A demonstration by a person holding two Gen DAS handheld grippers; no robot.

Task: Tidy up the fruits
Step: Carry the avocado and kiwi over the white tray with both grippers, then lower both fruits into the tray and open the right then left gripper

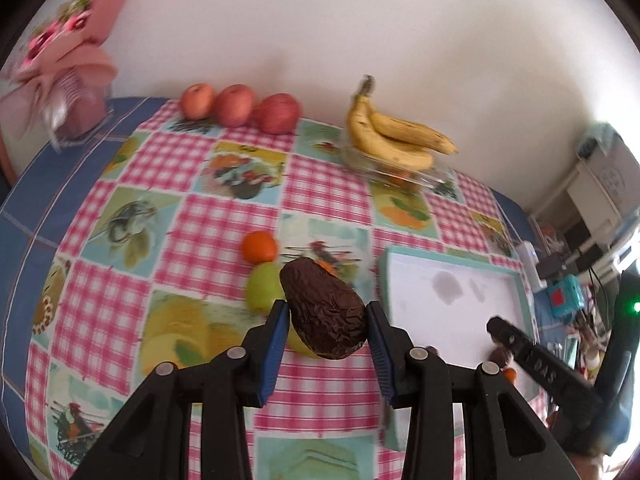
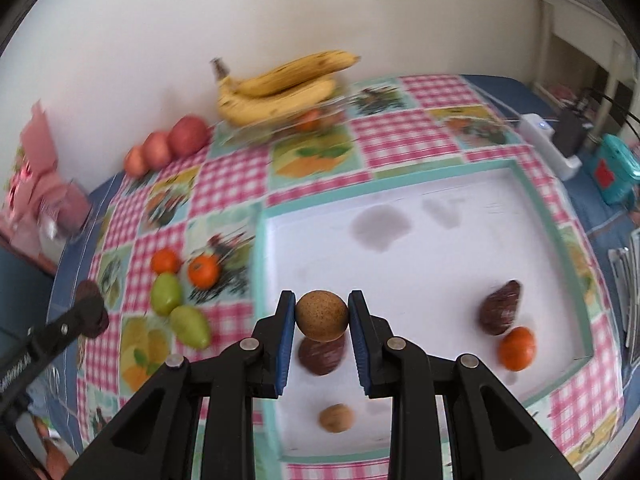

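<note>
Fruit is split between the checked tablecloth [image 1: 224, 232] and the white tray with the teal rim [image 2: 536, 200]. My left gripper [image 1: 327, 318] is clamped on a wrinkled dark avocado [image 1: 325, 312], held clear above the cloth, with a green pear [image 1: 262, 290] and a tangerine [image 1: 259, 246] lying just beyond it. My right gripper [image 2: 321, 320] is pressed tight on a round, speckled brown fruit [image 2: 321, 314], hanging over the near part of the tray. Beneath it in the tray I see another dark avocado [image 2: 321, 354] and a small brown round fruit [image 2: 337, 418]; toward the tray's right side a third avocado [image 2: 501, 307] lies just beside an orange tangerine [image 2: 517, 348]. Left of the tray, two green pears [image 2: 178, 308] and two tangerines [image 2: 185, 266] sit close together on the cloth. By the wall, bananas [image 1: 394, 134] rest on a clear glass dish [image 1: 404, 174], and three red apples [image 1: 240, 106] stand in a row.
</note>
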